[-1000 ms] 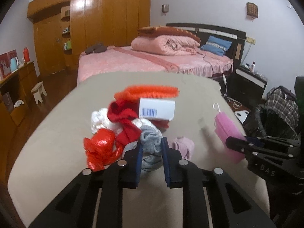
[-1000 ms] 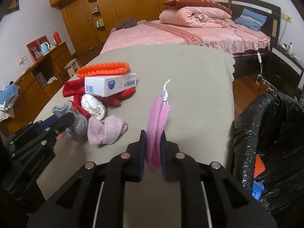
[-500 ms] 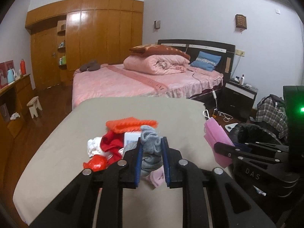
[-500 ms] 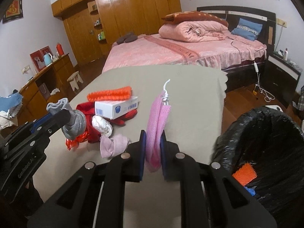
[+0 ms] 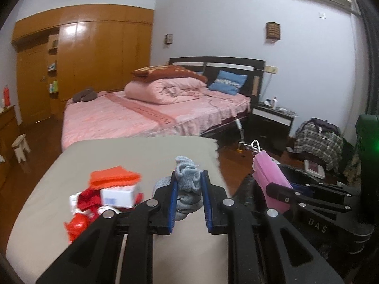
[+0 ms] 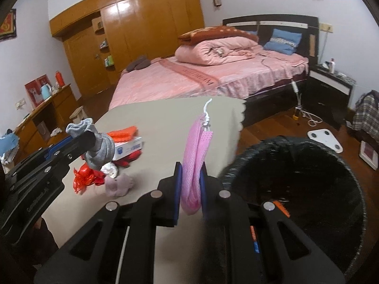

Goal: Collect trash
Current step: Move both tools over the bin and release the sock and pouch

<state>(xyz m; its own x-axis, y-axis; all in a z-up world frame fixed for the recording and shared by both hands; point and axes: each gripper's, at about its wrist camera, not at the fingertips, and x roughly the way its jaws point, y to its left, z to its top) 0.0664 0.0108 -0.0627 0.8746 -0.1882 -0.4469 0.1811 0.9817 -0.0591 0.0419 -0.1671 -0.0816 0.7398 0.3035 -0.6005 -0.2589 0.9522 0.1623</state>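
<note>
My left tongs (image 5: 188, 195) pinch a grey sock (image 5: 188, 184) above the table (image 5: 146, 151) — the trash pile (image 6: 111, 158) sits left of them. My right tongs (image 6: 191, 184) clamp a pink mask (image 6: 196, 156) — the black bin (image 6: 308, 179) lies just right.

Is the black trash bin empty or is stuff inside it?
Not empty: the trash bin has an orange piece and something blue inside.

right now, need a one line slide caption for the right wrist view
Right claw shut on a pink mask beside the black-lined bin; left claw holds a grey sock.
</note>
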